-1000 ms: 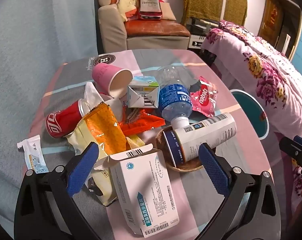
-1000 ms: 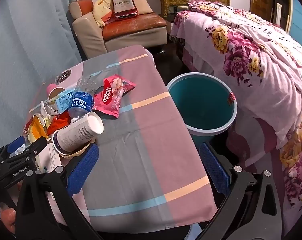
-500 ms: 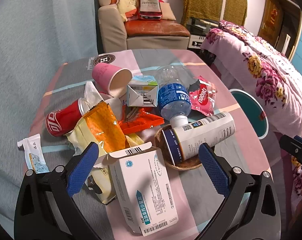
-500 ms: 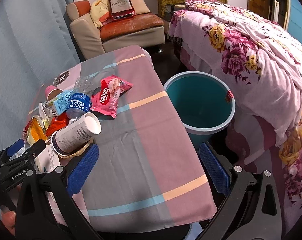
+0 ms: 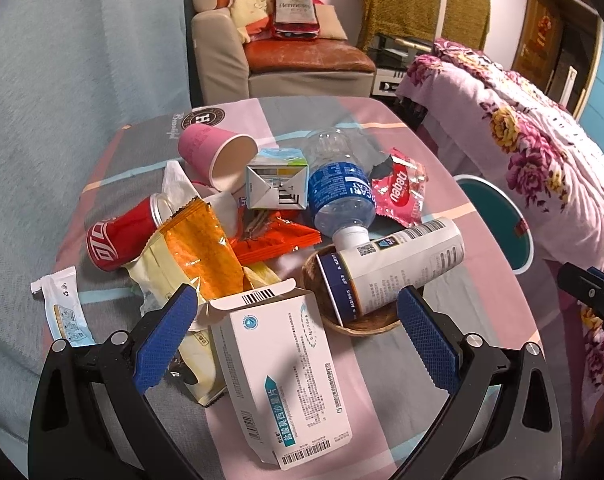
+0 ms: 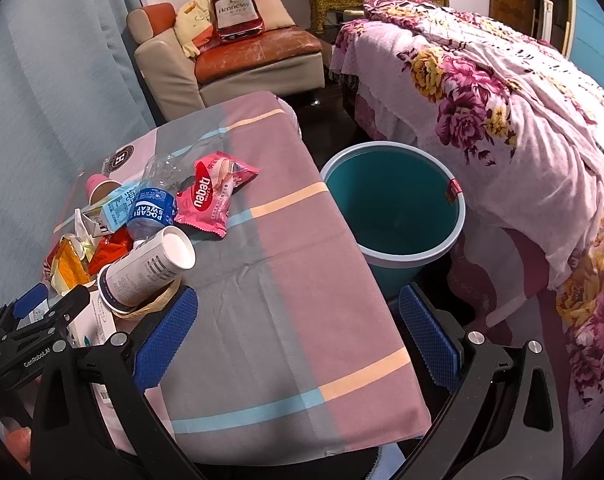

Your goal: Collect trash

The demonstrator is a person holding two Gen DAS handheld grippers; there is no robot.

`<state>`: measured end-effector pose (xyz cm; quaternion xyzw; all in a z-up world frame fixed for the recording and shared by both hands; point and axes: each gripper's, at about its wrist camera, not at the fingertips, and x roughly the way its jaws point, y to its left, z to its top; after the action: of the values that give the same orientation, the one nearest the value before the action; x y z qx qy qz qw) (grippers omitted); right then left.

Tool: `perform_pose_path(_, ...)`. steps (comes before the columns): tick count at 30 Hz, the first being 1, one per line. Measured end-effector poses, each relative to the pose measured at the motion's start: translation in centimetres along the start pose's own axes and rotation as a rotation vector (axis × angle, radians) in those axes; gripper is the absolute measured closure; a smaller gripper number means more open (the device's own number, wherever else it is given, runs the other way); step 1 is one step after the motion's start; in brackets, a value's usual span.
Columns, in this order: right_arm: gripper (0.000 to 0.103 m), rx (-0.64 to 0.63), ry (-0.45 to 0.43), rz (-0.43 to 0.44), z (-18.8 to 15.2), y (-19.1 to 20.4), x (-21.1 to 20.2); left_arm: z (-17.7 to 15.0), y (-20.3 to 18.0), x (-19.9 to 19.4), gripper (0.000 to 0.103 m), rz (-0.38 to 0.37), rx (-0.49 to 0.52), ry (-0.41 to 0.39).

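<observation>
A heap of trash lies on the cloth-covered table (image 6: 286, 280). Nearest my left gripper (image 5: 298, 316), which is open and empty, is a white medicine box (image 5: 286, 376) lying between its fingers. Behind it lie a white canister (image 5: 394, 264) in a shallow woven dish (image 5: 366, 326), an orange wrapper (image 5: 202, 256), a red cola can (image 5: 118, 240), a clear bottle with a blue label (image 5: 338, 192), a small carton (image 5: 278, 184), a pink paper cup (image 5: 214, 152) and a pink Nabati wrapper (image 5: 402, 192). My right gripper (image 6: 298, 336) is open and empty above the table's near right part. A teal bin (image 6: 394, 208) stands on the floor right of the table.
A small white sachet (image 5: 62, 308) lies at the table's left edge. A bed with a floral cover (image 6: 502, 100) stands close on the right of the bin. An armchair (image 6: 230, 56) with a bottle-shaped cushion stands behind the table. A blue curtain (image 5: 62, 60) hangs on the left.
Both grippers have shifted slightly; the right wrist view now shows the bin and table a bit closer. Nothing on the table has moved.
</observation>
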<state>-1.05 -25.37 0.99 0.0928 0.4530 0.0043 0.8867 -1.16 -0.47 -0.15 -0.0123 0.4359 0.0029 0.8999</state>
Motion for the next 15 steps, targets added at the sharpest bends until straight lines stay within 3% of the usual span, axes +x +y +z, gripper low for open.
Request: perform_pose_path(15,0.006,-0.017,0.014,0.007,-0.13,0.49,0.26,0.08,-0.06,0.02,0.003,-0.001,0.000,0.000)
